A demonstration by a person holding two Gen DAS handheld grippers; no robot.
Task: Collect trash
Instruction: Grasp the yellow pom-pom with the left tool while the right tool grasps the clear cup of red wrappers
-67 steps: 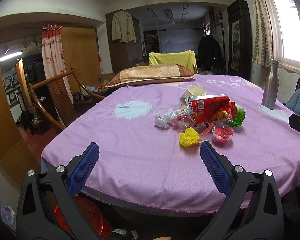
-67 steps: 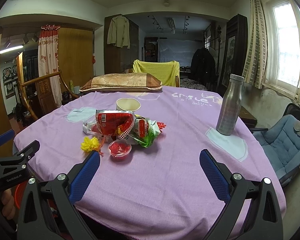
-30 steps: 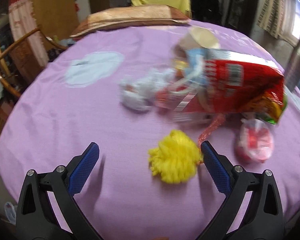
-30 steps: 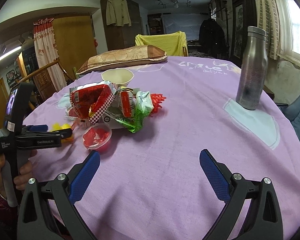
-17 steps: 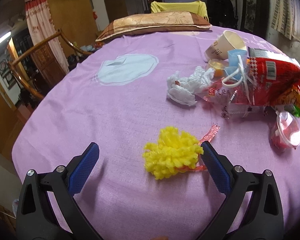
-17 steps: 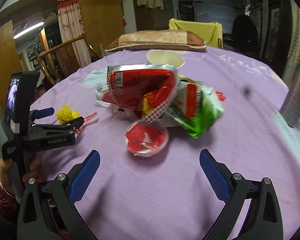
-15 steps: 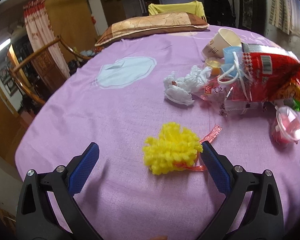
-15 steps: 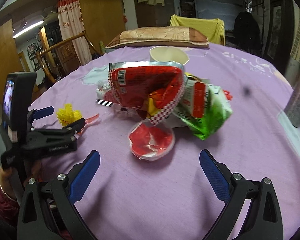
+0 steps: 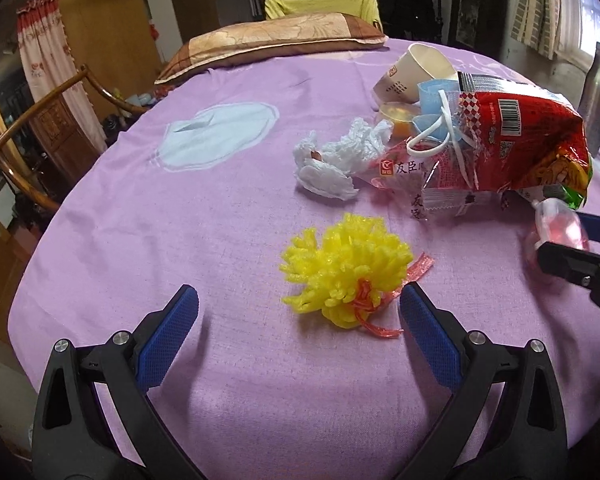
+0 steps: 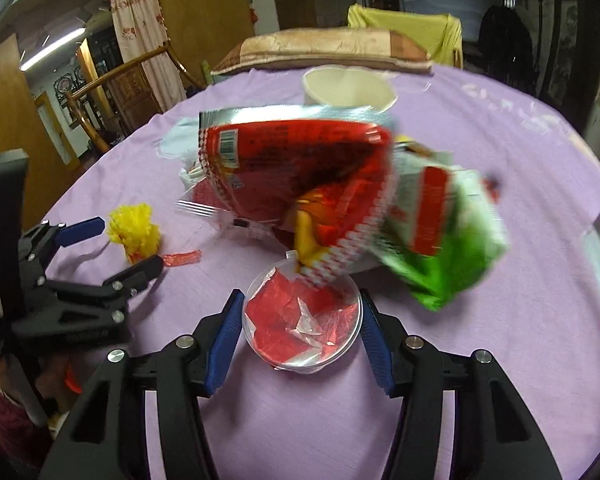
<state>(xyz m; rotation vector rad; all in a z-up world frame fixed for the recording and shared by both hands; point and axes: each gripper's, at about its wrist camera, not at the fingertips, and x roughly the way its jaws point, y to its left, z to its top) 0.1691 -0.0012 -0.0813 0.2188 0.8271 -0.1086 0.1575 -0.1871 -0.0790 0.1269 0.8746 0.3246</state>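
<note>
On the left, the left gripper (image 9: 298, 320) is sitting with its blue pads wide apart around the fluffy yellow plastic pom-pom with a red ribbon (image 9: 346, 274), not touching it; a moment ago the pom-pom was a little farther from the pads. To the right, the right gripper (image 10: 302, 322) has just been closing on the small round clear plastic cup full of crinkly red wrappers (image 10: 302, 320), which now sits between its pads, just about touching both. Its lifting looks close. Just behind the cup, the shiny red snack bag (image 10: 296, 176) and the green snack bag (image 10: 448, 240) are lying crumpled on the soft purple tablecloth (image 10: 480, 360).
</note>
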